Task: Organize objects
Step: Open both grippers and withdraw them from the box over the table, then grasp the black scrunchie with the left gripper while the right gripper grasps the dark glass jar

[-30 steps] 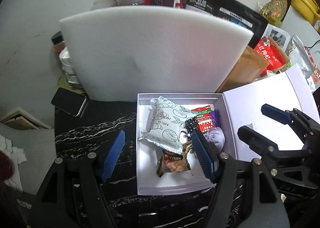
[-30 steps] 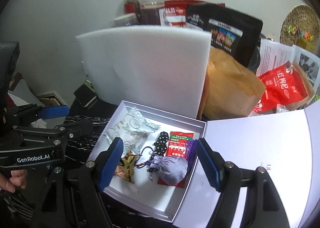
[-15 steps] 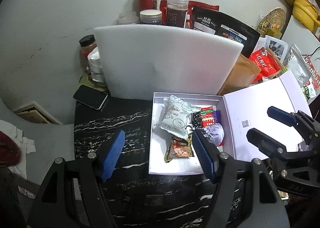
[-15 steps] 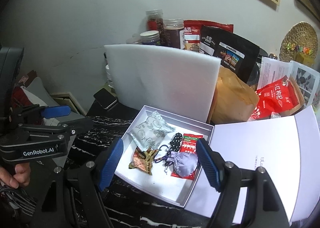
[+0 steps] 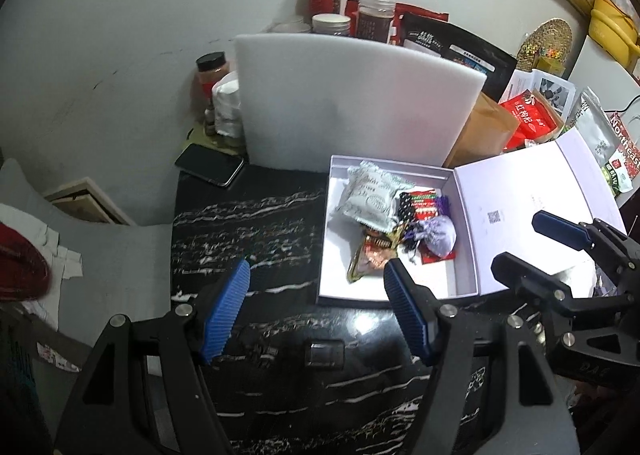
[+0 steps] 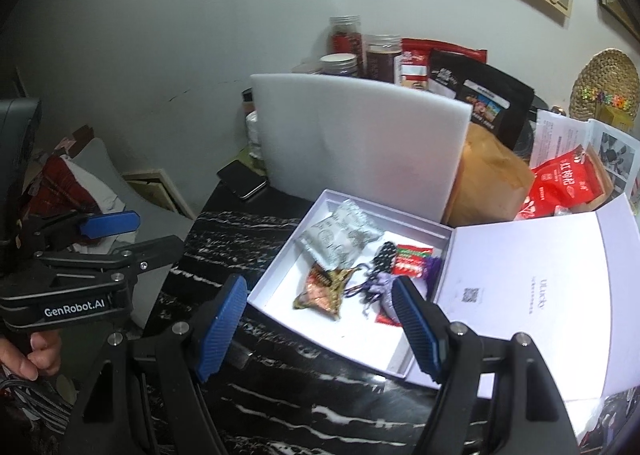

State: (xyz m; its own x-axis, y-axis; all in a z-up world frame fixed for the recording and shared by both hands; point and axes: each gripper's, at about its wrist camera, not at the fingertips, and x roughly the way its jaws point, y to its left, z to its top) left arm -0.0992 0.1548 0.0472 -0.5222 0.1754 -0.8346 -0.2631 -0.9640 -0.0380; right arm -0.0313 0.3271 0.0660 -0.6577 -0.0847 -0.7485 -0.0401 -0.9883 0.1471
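You hold both tools above the black marble table [image 5: 256, 223], and neither one has anything in it. Your left gripper [image 5: 316, 307] hangs over bare tabletop with its blue pads spread wide and only the dark stone showing between them. Your right gripper [image 6: 320, 325] is spread just as wide, and its pads frame the near part of the white box [image 6: 276, 275] without touching it. Nothing is pinched between them.

The box sits open on the table. Its lid [image 6: 528, 279] is folded flat out to the right, with a small square code printed on the inside. Inside the box, toward the back left, a pale patterned packet [image 5: 370, 197] lies tilted against the other pieces. In front of it lies a brown and gold wrapper [image 5: 370, 255]. To the right, a lilac drawstring pouch [image 5: 438, 235] rests on a red packet [image 6: 412, 259], with a black dotted strip [image 6: 384, 257] beside them.

Behind the box, a white foam board [image 5: 352, 111] stands upright. A dark phone [image 5: 210, 164] lies flat by its left foot, at the table's back corner. Jars [image 5: 374, 17] and snack bags crowd behind the board, and a brown paper bag [image 6: 490, 183] leans at its right edge. From the right wrist camera you can see your left hand [image 6: 34, 351] wrapped around the left tool's handle at the far left.
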